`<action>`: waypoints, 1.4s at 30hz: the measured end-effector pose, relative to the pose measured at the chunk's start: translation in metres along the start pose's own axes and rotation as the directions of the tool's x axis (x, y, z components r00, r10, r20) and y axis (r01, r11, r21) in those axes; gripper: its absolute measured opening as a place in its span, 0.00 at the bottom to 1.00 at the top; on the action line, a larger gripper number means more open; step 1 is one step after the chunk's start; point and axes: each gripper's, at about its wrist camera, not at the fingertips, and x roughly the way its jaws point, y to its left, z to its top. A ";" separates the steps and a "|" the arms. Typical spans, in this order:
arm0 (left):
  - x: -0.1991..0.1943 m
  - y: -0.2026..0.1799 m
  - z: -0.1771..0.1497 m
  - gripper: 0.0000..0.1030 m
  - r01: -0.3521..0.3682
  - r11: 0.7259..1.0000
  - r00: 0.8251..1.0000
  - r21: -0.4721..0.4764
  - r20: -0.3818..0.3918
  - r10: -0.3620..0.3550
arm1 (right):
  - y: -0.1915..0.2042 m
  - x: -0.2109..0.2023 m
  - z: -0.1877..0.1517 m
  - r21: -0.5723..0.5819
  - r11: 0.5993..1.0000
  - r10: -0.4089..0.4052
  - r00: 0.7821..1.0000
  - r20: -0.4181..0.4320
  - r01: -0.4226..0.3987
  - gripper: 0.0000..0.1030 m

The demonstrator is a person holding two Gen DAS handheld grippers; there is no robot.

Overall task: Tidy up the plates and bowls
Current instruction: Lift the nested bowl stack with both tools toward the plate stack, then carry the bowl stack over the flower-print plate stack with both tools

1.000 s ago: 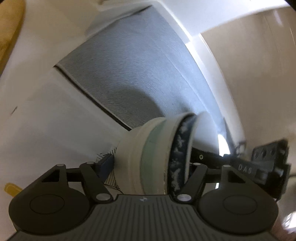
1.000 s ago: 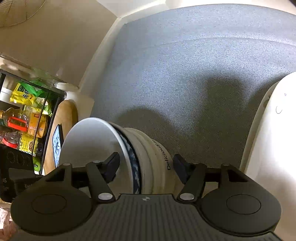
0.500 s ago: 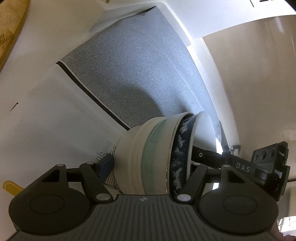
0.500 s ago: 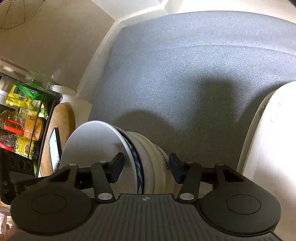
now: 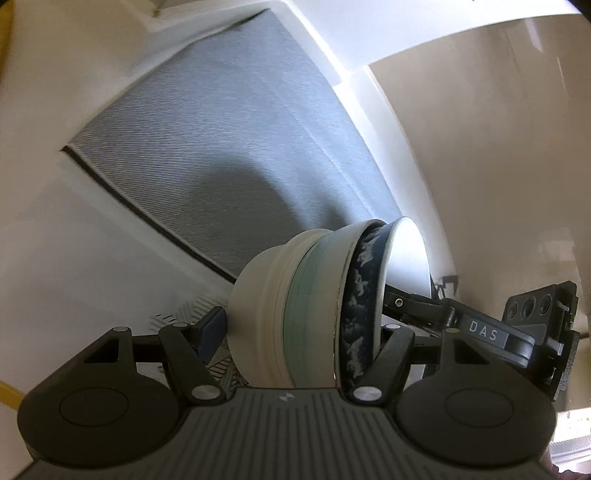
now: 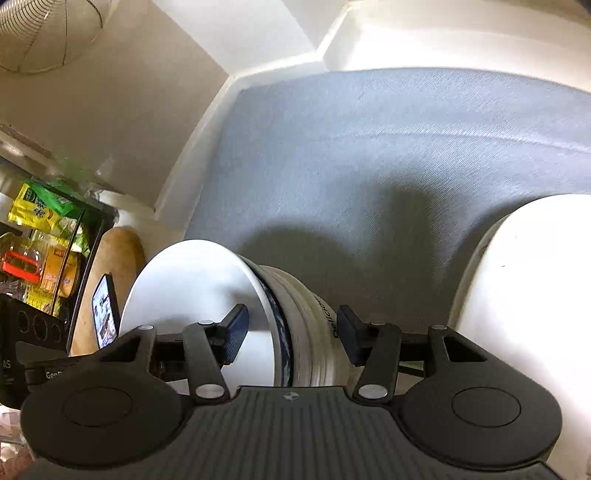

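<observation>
A stack of nested bowls (image 5: 295, 306) lies on its side in the air above a grey mat (image 5: 221, 147). It has a cream bowl outermost, a pale green one, a blue-patterned one and a white one innermost. My left gripper (image 5: 303, 332) is shut on the stack, one finger on the cream base and the other inside the white bowl. My right gripper (image 6: 291, 332) grips the same stack of bowls (image 6: 306, 332) from the opposite side. Its left pad is inside the white bowl and its right pad is against the cream wall by the printed word. The right gripper (image 5: 480, 332) also shows beyond the bowls in the left wrist view.
The mat (image 6: 369, 155) lies on a white counter in a corner of cream walls. A large white rounded object (image 6: 535, 295) sits at the right. At the left are a shelf of snack packets (image 6: 37, 236), a phone (image 6: 105, 314), a wooden board (image 6: 118, 251) and a wire fan guard (image 6: 44, 33).
The right gripper's fingers closed in onto the stack. Both grippers then lifted the bowls a little off the mat.
</observation>
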 end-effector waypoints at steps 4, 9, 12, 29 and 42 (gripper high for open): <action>0.003 -0.009 0.002 0.73 0.017 1.000 1.000 0.019 -0.008 -0.017 | 0.000 -0.008 0.000 0.002 1.000 -0.022 0.999 0.023 0.022 0.54; 0.008 -0.016 0.002 0.73 0.020 0.999 1.000 0.029 -0.006 -0.020 | -0.008 -0.017 0.001 0.006 1.000 -0.027 0.999 0.036 0.026 0.54; 0.012 -0.017 0.000 0.73 0.023 0.999 1.000 0.030 -0.011 -0.023 | -0.012 -0.020 0.003 -0.001 0.999 -0.032 0.999 0.037 0.032 0.54; 0.037 -0.012 -0.002 0.73 0.055 0.998 0.997 -0.012 -0.054 -0.056 | -0.025 -0.033 0.008 -0.011 0.997 -0.082 0.996 0.046 0.082 0.53; 0.046 -0.011 0.001 0.72 0.080 0.997 0.995 -0.002 -0.060 -0.080 | -0.022 -0.043 0.009 -0.015 0.994 -0.107 0.992 0.074 0.108 0.53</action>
